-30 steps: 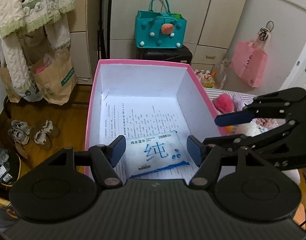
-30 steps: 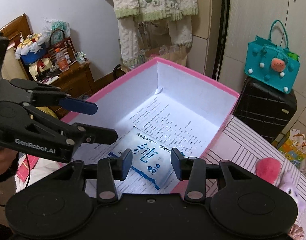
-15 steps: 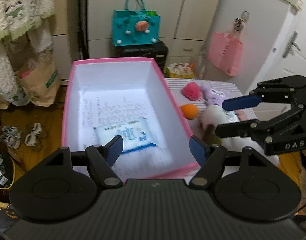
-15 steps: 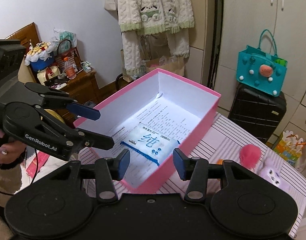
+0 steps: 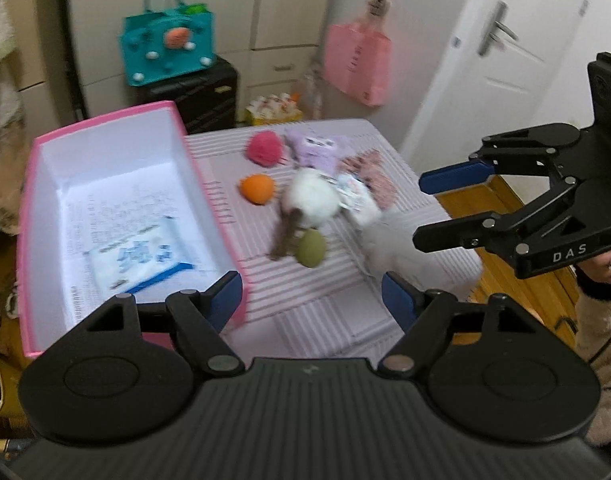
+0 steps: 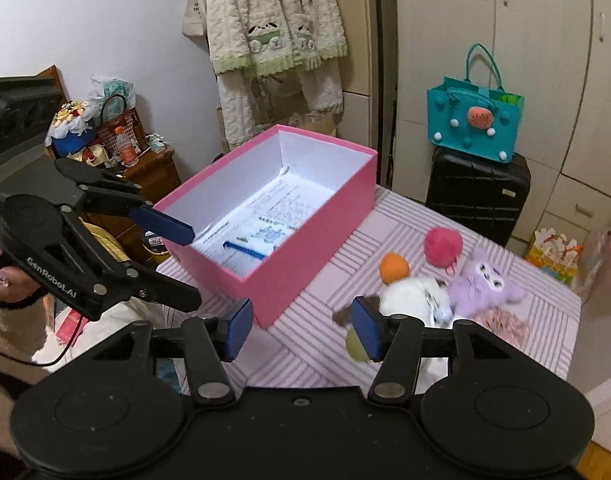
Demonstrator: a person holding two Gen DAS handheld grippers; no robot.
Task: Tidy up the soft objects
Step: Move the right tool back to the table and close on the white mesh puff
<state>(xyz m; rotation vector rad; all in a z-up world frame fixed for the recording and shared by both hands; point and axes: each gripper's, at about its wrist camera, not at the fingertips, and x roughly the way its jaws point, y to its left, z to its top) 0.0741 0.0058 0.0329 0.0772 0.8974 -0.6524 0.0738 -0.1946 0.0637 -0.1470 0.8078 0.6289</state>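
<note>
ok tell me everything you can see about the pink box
The pink box is a rectangular, lidless carton, apparently cardboard, pink outside and white inside. It stands upright at the left end of the striped tabletop. A printed paper sheet lines its floor, and a white and blue tissue pack lies flat on that. Neither gripper touches it, and the soft toys lie apart on its right.

Teal tote bag (image 6: pixel 475 120) atop black suitcase (image 6: pixel 477 196); cream knit garments (image 6: pixel 273 36) hanging; pink bag (image 5: pixel 355 64), blurred, probably on door hook.
</note>
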